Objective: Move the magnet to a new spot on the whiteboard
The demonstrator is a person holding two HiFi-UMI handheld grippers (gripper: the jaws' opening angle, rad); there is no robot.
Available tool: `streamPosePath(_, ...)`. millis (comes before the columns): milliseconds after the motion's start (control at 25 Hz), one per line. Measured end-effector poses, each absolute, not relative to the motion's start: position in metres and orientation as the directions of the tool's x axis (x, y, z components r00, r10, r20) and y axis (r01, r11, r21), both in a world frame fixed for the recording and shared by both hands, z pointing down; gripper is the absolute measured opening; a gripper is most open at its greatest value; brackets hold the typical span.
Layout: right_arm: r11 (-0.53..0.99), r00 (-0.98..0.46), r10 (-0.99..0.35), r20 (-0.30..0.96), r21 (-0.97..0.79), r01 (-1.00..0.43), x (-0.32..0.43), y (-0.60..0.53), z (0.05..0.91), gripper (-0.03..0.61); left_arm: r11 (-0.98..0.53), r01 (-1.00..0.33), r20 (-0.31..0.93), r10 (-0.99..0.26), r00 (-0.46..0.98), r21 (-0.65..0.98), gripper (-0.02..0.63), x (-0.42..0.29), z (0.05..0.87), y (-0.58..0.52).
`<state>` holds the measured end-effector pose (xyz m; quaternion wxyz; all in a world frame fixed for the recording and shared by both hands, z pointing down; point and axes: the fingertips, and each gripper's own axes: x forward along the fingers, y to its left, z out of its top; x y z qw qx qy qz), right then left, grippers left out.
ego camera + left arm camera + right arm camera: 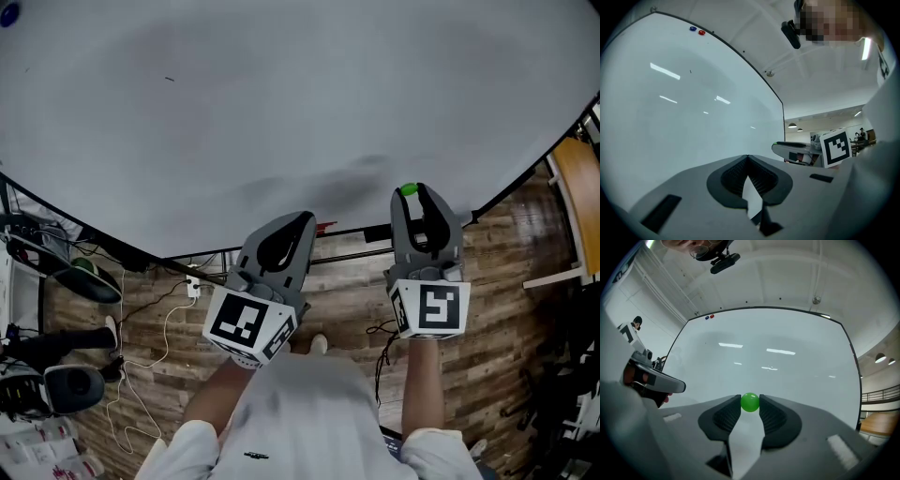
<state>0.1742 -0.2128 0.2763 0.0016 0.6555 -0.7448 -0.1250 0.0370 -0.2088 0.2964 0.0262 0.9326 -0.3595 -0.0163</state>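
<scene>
My right gripper [750,405] clamped on the green magnet [750,401] at its jaw tips, magnet before the lower part of the whiteboard [783,364], my left gripper [748,159] alongside, jaws pressed together on nothing

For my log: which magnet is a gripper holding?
The small round green magnet, clamped in the right gripper; the blue magnet and red magnet sit on the white whiteboard.

whiteboard [281,103]: cut off by the head view's top and left edges. green magnet [408,190]: mostly hidden behind the right gripper [419,199] tips there. dark mark [170,79], blue dot [693,28] and red dot [701,32] on the board: too small to identify.
</scene>
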Motion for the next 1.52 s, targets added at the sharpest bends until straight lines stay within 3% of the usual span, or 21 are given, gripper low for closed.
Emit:
streamPosePath(360, 0.074, -0.105, -0.980, -0.166, 0.186, -0.980, 0.204, -0.242, 0.277, 0.132, -0.766, -0.640, 0.004, -0.641, 0.767, 0.059, 0.006, 0.063, 0.300, -0.226)
streamPosePath(640, 0.064, -0.092, -0.985, -0.149, 0.187, -0.980, 0.183, -0.299, 0.291, 0.132, -0.773, -0.627, 0.017, -0.628, 0.778, 0.095, 0.006, 0.043, 0.320, -0.272)
streamPosePath(920, 0.066, -0.102, -0.980, -0.169, 0.205, -0.976, 0.225, -0.277, 0.264, 0.132, -0.783, -0.618, 0.007, -0.619, 0.785, 0.077, 0.006, 0.089, 0.300, -0.237)
streamPosePath(1520, 0.054, -0.087, -0.983, -0.162, 0.200, -0.978, 0.226, -0.301, 0.272, 0.133, -0.774, -0.629, 0.012, -0.630, 0.777, 0.077, 0.006, 0.086, 0.304, -0.249)
